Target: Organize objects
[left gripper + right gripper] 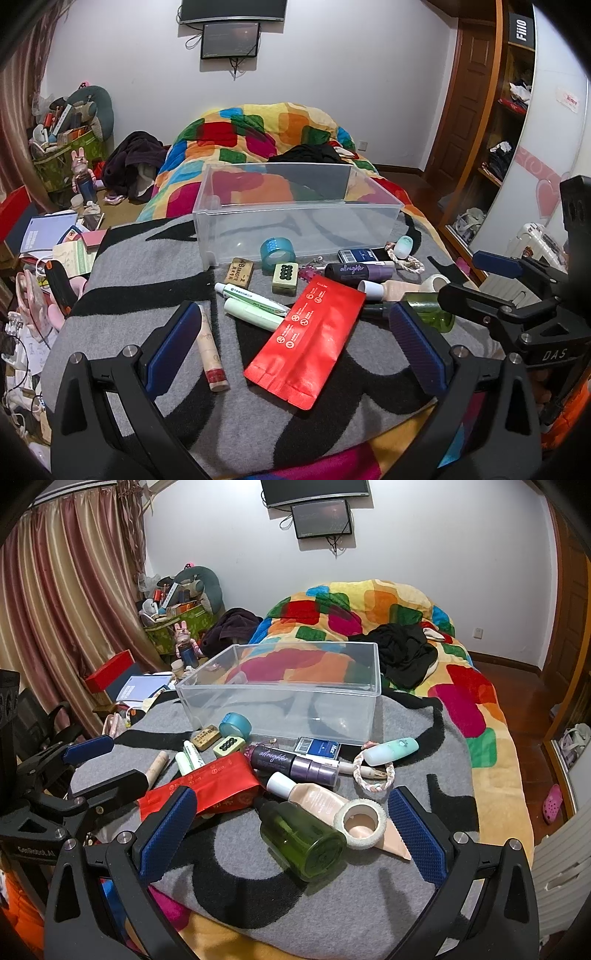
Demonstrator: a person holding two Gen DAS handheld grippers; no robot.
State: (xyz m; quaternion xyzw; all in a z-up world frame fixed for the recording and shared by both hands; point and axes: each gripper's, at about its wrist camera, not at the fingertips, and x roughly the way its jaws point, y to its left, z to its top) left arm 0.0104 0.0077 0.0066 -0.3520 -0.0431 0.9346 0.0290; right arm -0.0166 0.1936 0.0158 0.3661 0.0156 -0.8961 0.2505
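Note:
A clear plastic bin [295, 218] [280, 698] stands empty on a grey and black blanket [155, 266]. Small items lie in front of it: a red pouch [310, 336] [210, 782], a green bottle [299, 834], a white tape roll [364, 821], a purple "allnighter" bottle [291, 762], a teal tape roll [277, 253], a beige tube [210, 350]. My left gripper [295, 347] is open, low over the red pouch. My right gripper [291, 834] is open, around the green bottle without touching it.
A bright patchwork duvet [388, 609] with black clothes [406, 653] lies behind the bin. Papers and boxes [48, 236] clutter the floor at left. A wardrobe [509, 122] stands at right. Curtains [55, 609] hang at left.

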